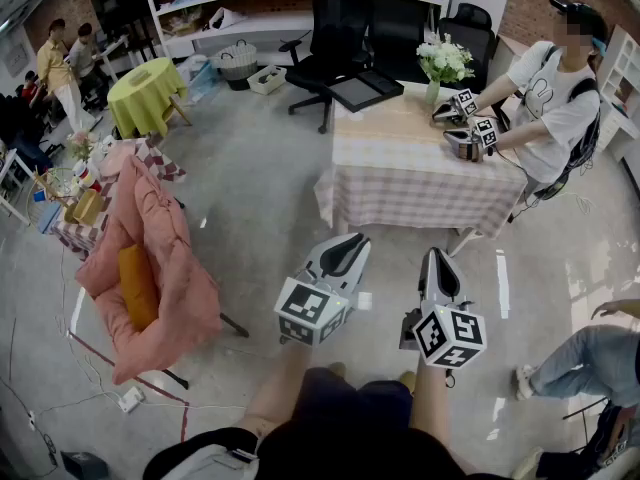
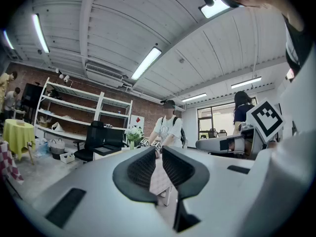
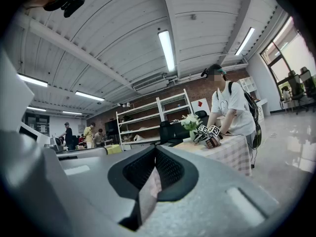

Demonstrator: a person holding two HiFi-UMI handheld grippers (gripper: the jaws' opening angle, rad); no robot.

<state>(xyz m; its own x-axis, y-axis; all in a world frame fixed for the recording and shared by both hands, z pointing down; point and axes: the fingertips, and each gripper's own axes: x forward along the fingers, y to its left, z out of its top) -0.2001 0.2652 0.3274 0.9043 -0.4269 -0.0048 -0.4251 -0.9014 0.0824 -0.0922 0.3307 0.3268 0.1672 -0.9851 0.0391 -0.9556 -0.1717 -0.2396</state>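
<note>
I hold both grippers in the air above the grey floor, side by side, with nothing in either. My left gripper [image 1: 352, 243] [image 2: 159, 149] has its jaws drawn together, with only a thin slit at the tips. My right gripper [image 1: 436, 256] [image 3: 156, 148] is shut, its tips touching. Both point toward a table with a checked cloth [image 1: 420, 183] [image 3: 232, 149], about a step ahead. On it stands a vase of white flowers [image 1: 443, 63] [image 2: 133, 135] [image 3: 190, 122]. Another person [image 1: 555, 88] [image 3: 229, 110] leans over its far right side and rests two marker-cube grippers [image 1: 465, 123] on the cloth.
A folding chair draped in pink with an orange cushion [image 1: 150, 258] stands to my left. Black office chairs [image 1: 335, 28] and white shelving stand behind the table. A green-covered round table [image 1: 145, 93] is far left, with people near it. Someone's leg [image 1: 590, 363] shows at lower right.
</note>
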